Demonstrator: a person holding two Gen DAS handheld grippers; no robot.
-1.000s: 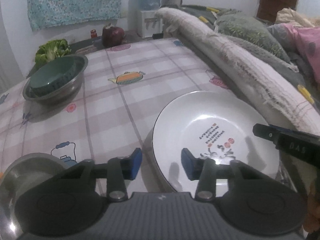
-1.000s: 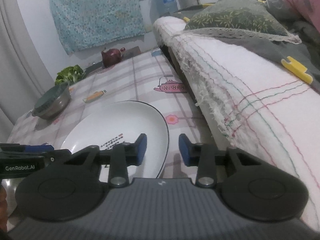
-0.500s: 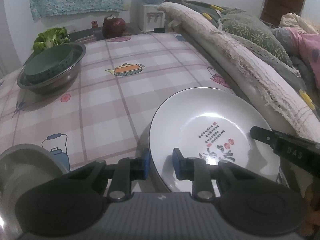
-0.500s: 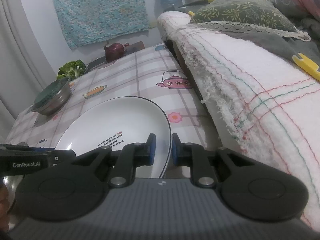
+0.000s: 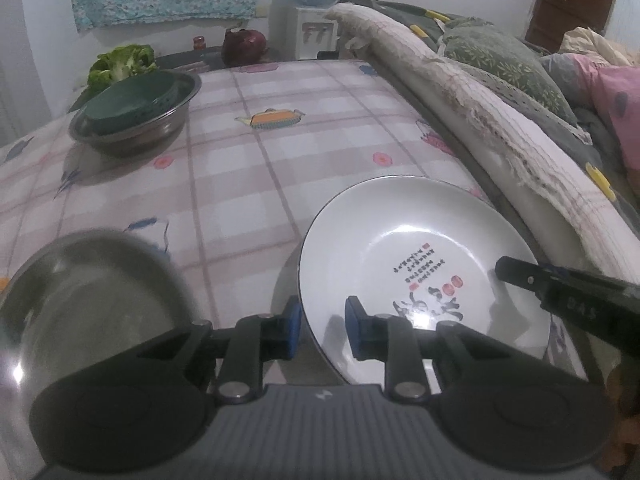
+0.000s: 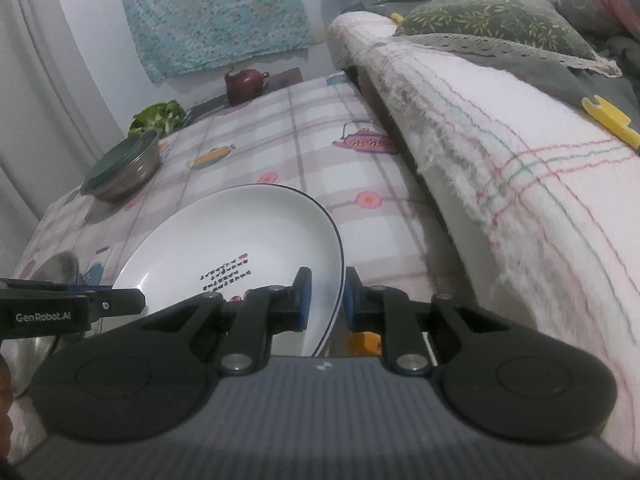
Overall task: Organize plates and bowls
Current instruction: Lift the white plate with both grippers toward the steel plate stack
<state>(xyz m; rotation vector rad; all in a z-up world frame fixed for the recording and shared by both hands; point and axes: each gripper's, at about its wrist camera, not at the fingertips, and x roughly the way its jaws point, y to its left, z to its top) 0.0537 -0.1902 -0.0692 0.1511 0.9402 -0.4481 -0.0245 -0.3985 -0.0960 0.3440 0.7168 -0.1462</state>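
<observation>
A white plate (image 5: 412,248) with black and red writing is held between both grippers, lifted and tilted above the table. My left gripper (image 5: 320,330) is shut on the plate's near-left rim. My right gripper (image 6: 326,300) is shut on the plate's (image 6: 240,236) right rim. The right gripper also shows in the left wrist view (image 5: 560,292), and the left gripper in the right wrist view (image 6: 76,308). A steel bowl (image 5: 76,312) sits at near left. A green bowl (image 5: 132,104) rests inside a steel basin (image 5: 160,128) at far left.
The table has a checked pink cloth (image 5: 248,168). A folded blanket and pillows (image 5: 500,120) run along the right edge. Broccoli (image 5: 120,62) and a dark red teapot (image 5: 244,42) sit at the far end.
Both grippers closed onto opposite rims of the white plate. The plate has lifted off the table and tilted.
</observation>
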